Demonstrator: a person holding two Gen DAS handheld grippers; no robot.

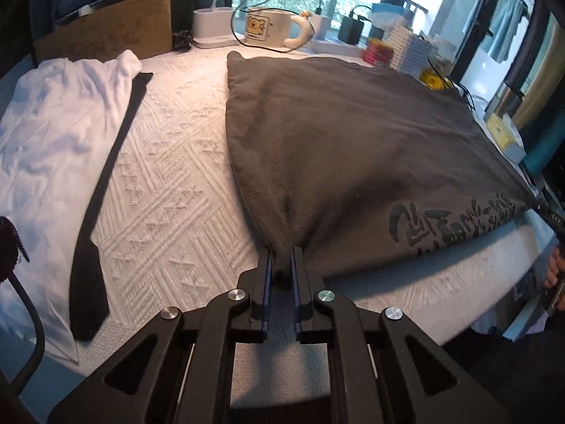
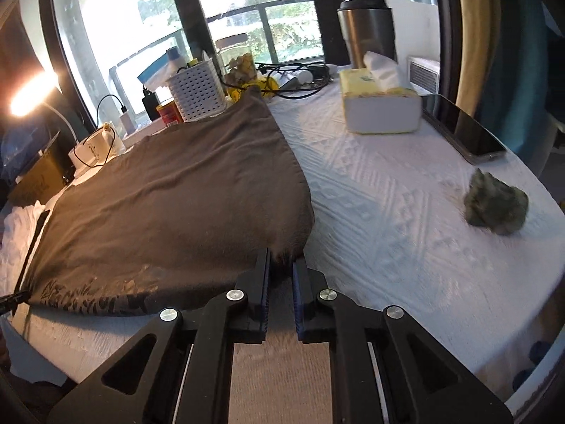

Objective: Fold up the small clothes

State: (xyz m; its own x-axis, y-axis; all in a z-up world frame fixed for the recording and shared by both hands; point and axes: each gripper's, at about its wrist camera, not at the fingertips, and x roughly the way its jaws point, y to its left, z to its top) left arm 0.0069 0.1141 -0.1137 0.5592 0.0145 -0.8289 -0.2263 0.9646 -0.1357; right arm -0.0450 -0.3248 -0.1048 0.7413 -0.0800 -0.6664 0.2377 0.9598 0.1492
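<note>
a dark grey t-shirt lies flat on a white textured tablecloth. the left gripper pinches its near hem; the right gripper pinches its near corner. at 11 o'clock in the right view, a white perforated basket holds small items. a yellow tissue box shows a tissue. only the left view shows the black necktie lying on a white shirt.

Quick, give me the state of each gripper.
Left gripper: shut on the grey garment.
Right gripper: shut on the same garment's other near corner.
</note>
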